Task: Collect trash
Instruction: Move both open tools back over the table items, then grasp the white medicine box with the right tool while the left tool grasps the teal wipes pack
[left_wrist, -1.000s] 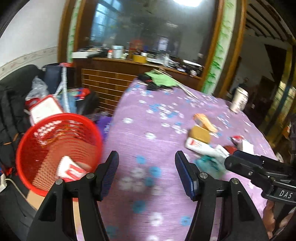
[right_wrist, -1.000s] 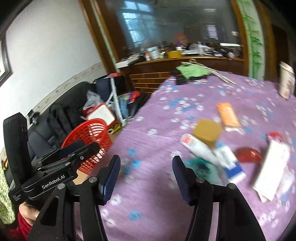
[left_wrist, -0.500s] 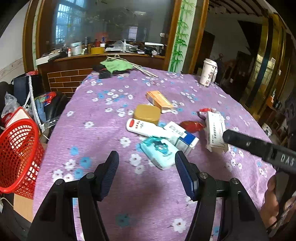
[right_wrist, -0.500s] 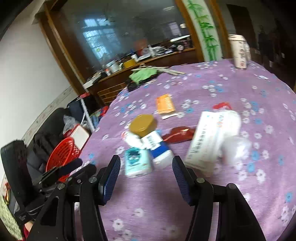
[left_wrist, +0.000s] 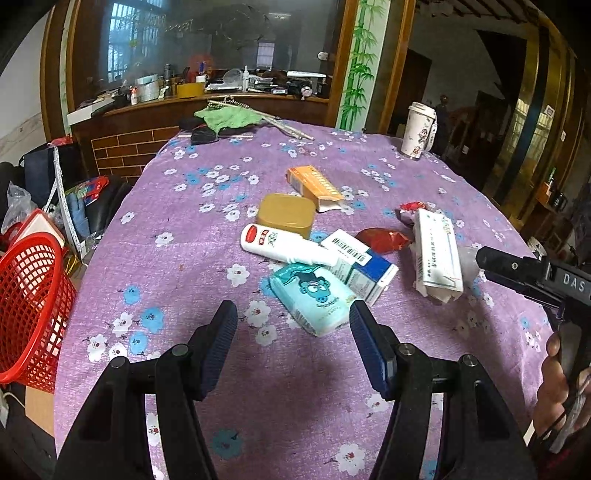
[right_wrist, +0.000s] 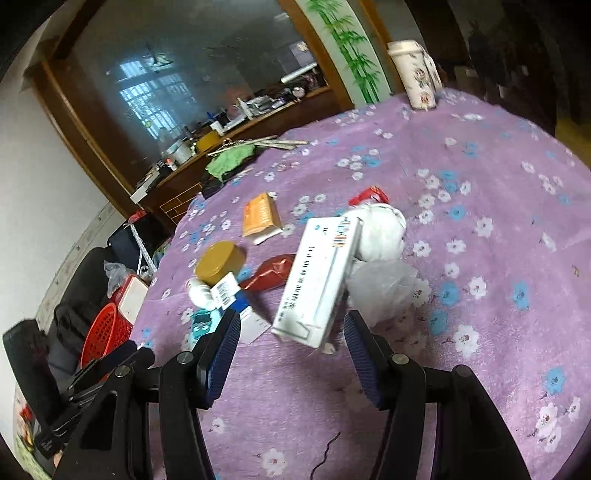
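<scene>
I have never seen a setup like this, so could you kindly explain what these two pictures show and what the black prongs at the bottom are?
No robot arm here: a person holds a two-finger grasping tool in each hand, and a fisheye camera on each looks forward along its fingers. One picture comes from the left tool, the other from the right tool. Both are open and hold nothing.

Ahead is a table under a purple flowered cloth with scattered trash: a teal tissue pack nearest the left tool, a white tube with a red cap, a blue-and-white box, a tan lid-like container, an orange box, a red wrapper, and a long white box just in front of the right tool. A red basket stands beside the table, on the left.
</scene>
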